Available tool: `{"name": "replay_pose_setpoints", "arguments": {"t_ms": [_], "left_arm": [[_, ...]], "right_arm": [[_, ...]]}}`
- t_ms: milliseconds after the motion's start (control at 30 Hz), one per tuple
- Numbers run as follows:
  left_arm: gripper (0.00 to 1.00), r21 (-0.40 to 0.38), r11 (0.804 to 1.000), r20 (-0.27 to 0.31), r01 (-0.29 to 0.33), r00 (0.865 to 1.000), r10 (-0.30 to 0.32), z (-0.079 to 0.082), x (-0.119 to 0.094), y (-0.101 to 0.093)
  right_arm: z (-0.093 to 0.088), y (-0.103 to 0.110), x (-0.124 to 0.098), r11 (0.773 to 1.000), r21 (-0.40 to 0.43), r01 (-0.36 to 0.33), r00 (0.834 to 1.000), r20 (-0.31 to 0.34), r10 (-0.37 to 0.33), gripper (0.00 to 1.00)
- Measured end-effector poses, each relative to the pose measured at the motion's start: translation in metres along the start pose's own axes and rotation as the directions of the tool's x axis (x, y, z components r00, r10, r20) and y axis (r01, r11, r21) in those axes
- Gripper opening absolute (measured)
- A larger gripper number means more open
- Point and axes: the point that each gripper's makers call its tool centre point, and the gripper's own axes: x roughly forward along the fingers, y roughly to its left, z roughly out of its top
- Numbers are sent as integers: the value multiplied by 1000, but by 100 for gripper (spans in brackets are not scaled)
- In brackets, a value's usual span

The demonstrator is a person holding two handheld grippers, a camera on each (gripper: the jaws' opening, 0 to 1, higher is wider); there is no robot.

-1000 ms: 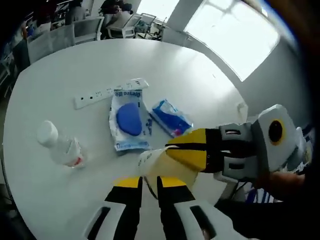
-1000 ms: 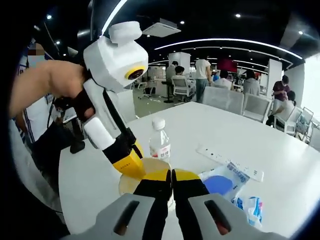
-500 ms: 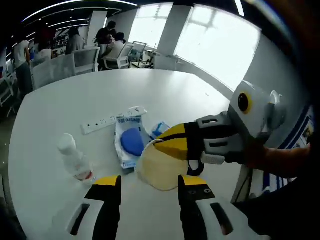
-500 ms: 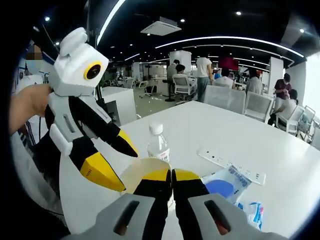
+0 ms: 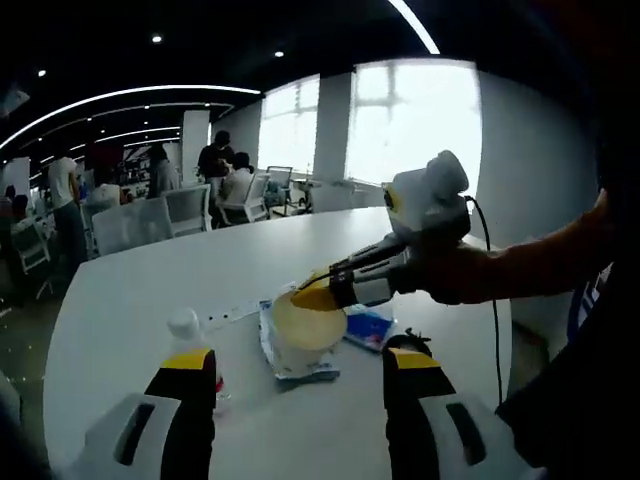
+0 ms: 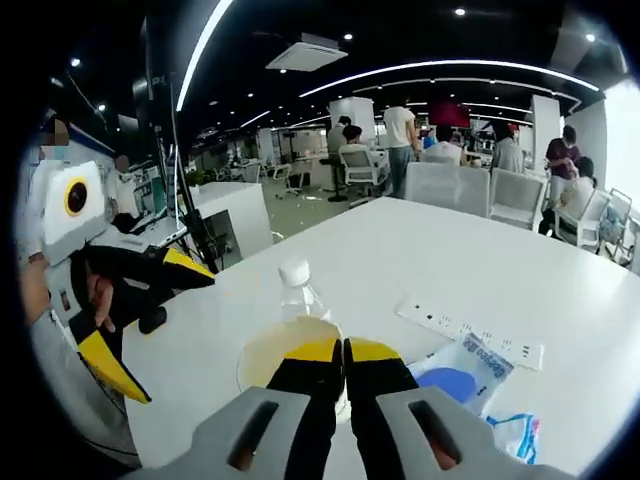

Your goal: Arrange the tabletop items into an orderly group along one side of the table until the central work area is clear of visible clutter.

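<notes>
Right gripper [image 6: 343, 352] fingers clamped on the near rim of a shallow cream bowl [image 6: 283, 345], lifted above the white surface [image 6: 480, 270]. Left gripper [image 5: 295, 372] fingers spread wide, holding nothing, drawn back from the bowl toward the person's side. Below and past the bowl: water bottle [image 6: 297, 290], power strip [image 6: 468, 328], blue-and-white pouch [image 6: 462, 372], small blue packet [image 6: 517, 432] bunched together. Right gripper clearly nearer for placing the bowl beside that cluster.
</notes>
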Motion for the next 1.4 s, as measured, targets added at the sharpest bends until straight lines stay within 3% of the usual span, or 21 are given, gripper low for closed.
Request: {"name": "replay_pose_setpoints", "arguments": {"t_ms": [133,500,833,1033,1400], "left_arm": [[70,-14,1000,85,-8,996,9,4,-10,3],[77,18,1000,130,-10,992,7,1,-20,-2],[85,33,999,149,-5,989,0,-3,-22,-3],[89,41,999,133,8,991,-13,-13,-20,-6],[97,36,999,144,3,990,-8,-16,-22,-5]], "right_arm": [[1,-3,8,1000,25,4,1000,1,-4,0],[-3,-16,34,996,92,23,1000,-13,-22,0],[-16,-21,55,991,123,43,998,-44,-37,0],[-26,-25,73,987,150,48,997,-66,-38,0],[-41,-27,85,983,178,55,996,-77,-42,0]]}}
